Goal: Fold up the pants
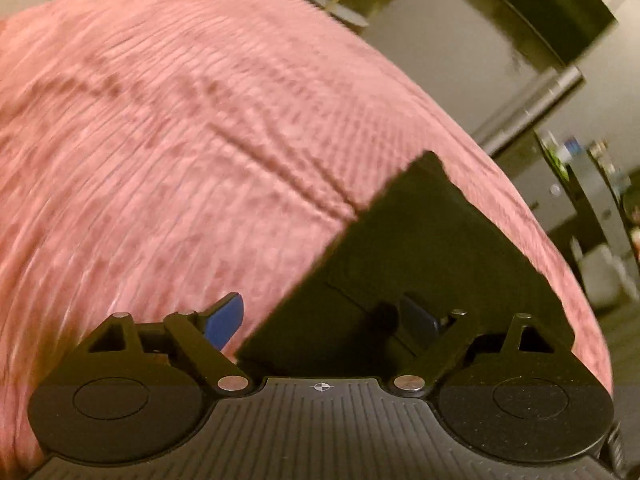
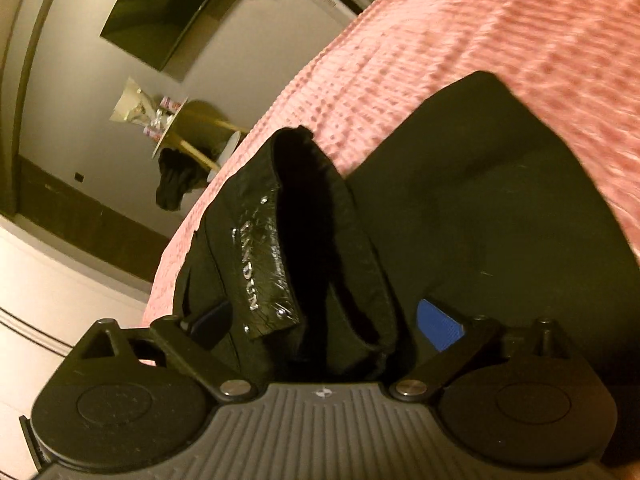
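- Up close, the left claw (image 1: 320, 320) stands wide open with nothing gripped; one blue pad (image 1: 224, 320) shows on its left finger, over the pink cover, while the other finger sits above black cloth.
- Likewise the right claw (image 2: 320, 320) stands spread wide, a standing fold of the cloth rising between its fingers with neither pad pressing on it; a single blue pad (image 2: 438, 326) is plain on the right side.
- One pair of black pants (image 2: 480, 208) lies on a bed spread with a pink ribbed bedspread (image 1: 160, 140), in reach of both claws.
- At the right claw the waistband (image 2: 320, 208) gapes upward, and one glossy black patch (image 2: 262, 256) with silver lettering and small studs shows on it; the lettering is too small to read.
- From the left wrist view a flat, matte, straight-edged corner of the pants (image 1: 420, 240) lies smooth on the bedspread.
- Farther off, beyond the bed edge, one small round side table (image 2: 196, 128) with pale legs carries a few small items, too blurred to count, and a dark garment (image 2: 174, 184) hangs by it.
- One dark wall-mounted screen (image 2: 172, 12) hangs on the pale wall behind.
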A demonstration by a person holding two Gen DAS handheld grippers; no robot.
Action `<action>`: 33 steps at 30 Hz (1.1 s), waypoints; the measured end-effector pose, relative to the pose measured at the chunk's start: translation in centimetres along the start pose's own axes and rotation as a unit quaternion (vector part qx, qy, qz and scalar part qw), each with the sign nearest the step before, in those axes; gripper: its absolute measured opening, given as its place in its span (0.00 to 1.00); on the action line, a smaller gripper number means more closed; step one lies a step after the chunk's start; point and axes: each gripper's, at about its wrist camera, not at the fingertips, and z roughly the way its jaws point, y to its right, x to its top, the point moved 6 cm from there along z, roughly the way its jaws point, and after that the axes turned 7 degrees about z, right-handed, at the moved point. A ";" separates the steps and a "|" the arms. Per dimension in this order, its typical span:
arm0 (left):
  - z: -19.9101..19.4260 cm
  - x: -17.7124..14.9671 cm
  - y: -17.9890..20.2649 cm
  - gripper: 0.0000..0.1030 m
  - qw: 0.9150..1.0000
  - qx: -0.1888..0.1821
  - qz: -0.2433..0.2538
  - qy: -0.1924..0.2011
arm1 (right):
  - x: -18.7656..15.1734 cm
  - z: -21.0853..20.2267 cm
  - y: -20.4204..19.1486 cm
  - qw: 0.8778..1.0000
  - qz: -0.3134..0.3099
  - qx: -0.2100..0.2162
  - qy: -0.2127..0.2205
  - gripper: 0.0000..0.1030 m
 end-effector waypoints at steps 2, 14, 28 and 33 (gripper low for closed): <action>0.3 -0.1 0.5 0.89 1.000 0.003 0.011 -0.002 | -0.2 0.8 -0.1 1.000 -0.006 0.009 -0.025 0.46; 0.4 -0.4 0.2 0.89 1.000 0.001 -0.010 -0.002 | -0.6 3.9 -3.0 0.999 -0.012 -0.007 -0.038 0.51; -0.6 -0.3 -0.1 0.89 0.999 -0.019 -0.025 0.013 | 1.0 -8.7 -6.3 0.984 -0.116 -0.014 0.136 0.23; 0.0 -0.5 0.6 0.89 1.000 -0.023 -0.009 -0.010 | 1.6 -8.1 0.6 0.990 -0.029 -0.110 0.086 0.63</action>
